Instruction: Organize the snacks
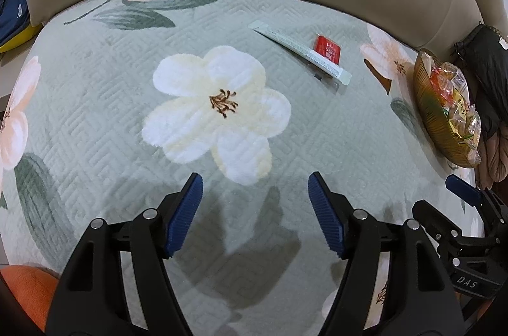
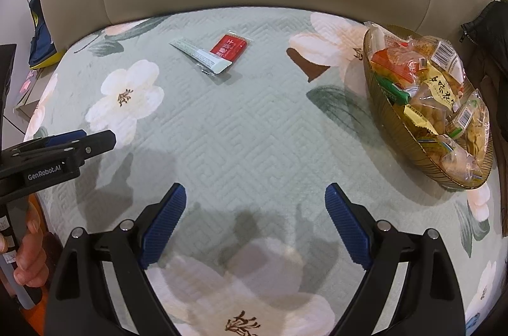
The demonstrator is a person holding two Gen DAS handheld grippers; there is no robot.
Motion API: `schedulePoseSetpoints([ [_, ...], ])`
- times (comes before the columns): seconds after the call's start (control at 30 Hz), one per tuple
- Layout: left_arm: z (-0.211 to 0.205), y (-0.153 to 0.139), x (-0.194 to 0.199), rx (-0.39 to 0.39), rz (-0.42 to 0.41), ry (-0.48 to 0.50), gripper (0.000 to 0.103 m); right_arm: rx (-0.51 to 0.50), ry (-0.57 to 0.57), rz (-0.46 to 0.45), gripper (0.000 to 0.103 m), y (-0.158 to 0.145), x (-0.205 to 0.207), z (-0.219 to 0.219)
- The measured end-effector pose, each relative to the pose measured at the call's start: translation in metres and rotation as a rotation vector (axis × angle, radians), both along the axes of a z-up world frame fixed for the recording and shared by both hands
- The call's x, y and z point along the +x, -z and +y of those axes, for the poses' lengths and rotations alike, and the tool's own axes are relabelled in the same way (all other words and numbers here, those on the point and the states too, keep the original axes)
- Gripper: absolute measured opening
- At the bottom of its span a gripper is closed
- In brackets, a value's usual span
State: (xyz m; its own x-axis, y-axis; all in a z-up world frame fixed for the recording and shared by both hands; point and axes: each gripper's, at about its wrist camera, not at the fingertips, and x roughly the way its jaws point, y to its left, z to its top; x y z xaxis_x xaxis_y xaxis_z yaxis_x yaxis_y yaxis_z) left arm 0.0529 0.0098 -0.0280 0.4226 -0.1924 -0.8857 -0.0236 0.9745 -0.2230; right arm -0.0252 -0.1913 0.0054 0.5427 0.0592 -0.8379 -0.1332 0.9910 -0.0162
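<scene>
amber bowl (image 2: 385,114) full w/ snack packets (image 2: 441,88).

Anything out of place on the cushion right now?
Yes: a red snack packet and a long pale stick sachet lie loose on the floral cushion, overlapping, away from the full amber glass bowl.
</scene>
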Motion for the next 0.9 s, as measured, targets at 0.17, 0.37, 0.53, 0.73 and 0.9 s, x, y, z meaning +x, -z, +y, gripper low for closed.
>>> schedulePoseSetpoints([
  [0.17,-0.001,0.001,0.001,0.001,0.001,0.006,0.069,0.001,0.000,0.000,0.089,0.000,0.000,0.000],
  [0.37,0.000,0.001,0.002,-0.001,0.001,0.007,0.069,0.002,-0.001,-0.003,0.089,0.000,-0.001,0.001],
  [0.53,-0.001,0.001,0.001,0.002,-0.002,0.007,0.069,-0.003,-0.006,-0.006,0.088,0.000,-0.001,0.004],
  [0.73,0.000,-0.003,0.001,-0.013,-0.009,0.001,0.069,0.013,-0.006,-0.011,0.088,-0.002,-0.002,0.003],
  [0.9,0.009,-0.021,0.012,-0.071,-0.020,-0.035,0.069,0.146,0.009,0.014,0.078,-0.012,0.000,-0.007],
])
